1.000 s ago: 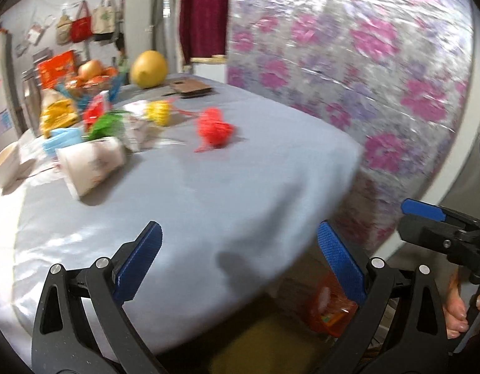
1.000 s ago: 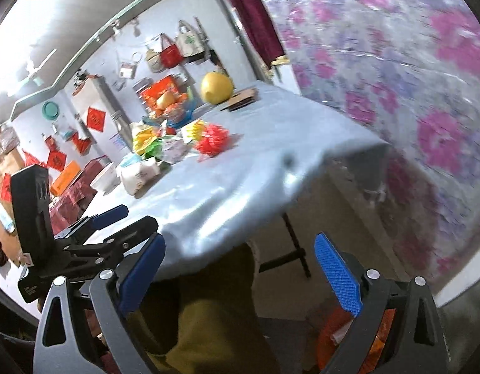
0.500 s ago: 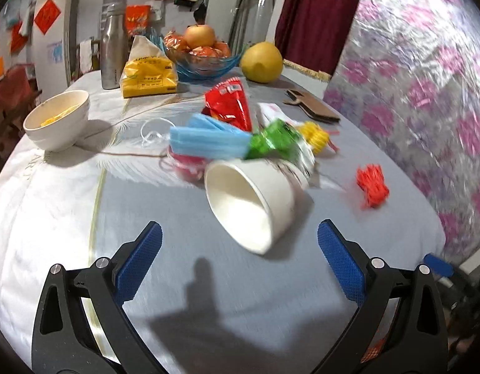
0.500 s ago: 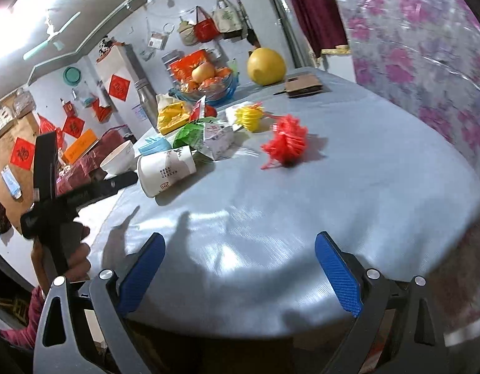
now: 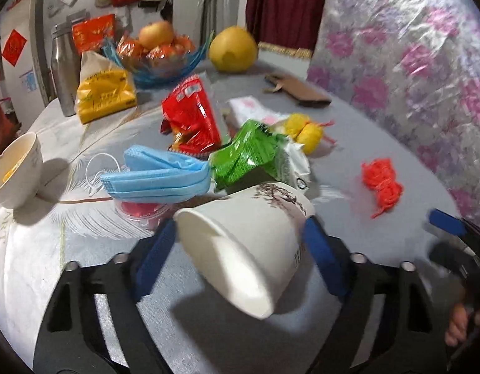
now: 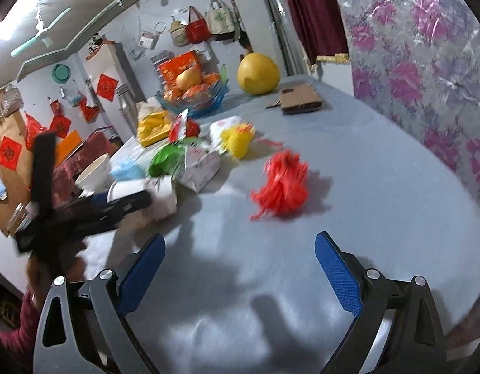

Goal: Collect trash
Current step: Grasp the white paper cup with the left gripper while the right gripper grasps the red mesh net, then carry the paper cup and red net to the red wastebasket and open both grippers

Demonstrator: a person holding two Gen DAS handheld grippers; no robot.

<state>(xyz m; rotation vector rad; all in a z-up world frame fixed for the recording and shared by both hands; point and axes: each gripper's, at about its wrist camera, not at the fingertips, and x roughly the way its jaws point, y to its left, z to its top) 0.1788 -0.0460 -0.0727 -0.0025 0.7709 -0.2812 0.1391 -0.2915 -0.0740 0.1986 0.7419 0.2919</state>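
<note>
A white paper cup (image 5: 249, 243) lies on its side on the grey table (image 5: 349, 143), mouth toward me. My left gripper (image 5: 240, 258) is open with its blue pads on either side of the cup. Behind it lie a blue face mask (image 5: 159, 177), a green wrapper (image 5: 246, 155), a red wrapper (image 5: 190, 118), a yellow tassel (image 5: 305, 131) and a red tassel (image 5: 381, 184). My right gripper (image 6: 240, 268) is open and empty above bare table, with the red tassel (image 6: 282, 184) just ahead. The left gripper (image 6: 84, 208) and cup (image 6: 159, 193) show at its left.
A white bowl (image 5: 14, 168) stands at the left. A steel flask (image 5: 64, 68), yellow bag (image 5: 104, 93), blue fruit bowl (image 5: 159, 59), pomelo (image 5: 232, 50) and brown cardboard (image 5: 297, 92) sit at the back. A floral covered wall (image 5: 411, 62) runs along the right.
My left gripper has swung from the table's edge to the trash pile and come up around the paper cup. My right gripper has moved over the table toward the red tassel.
</note>
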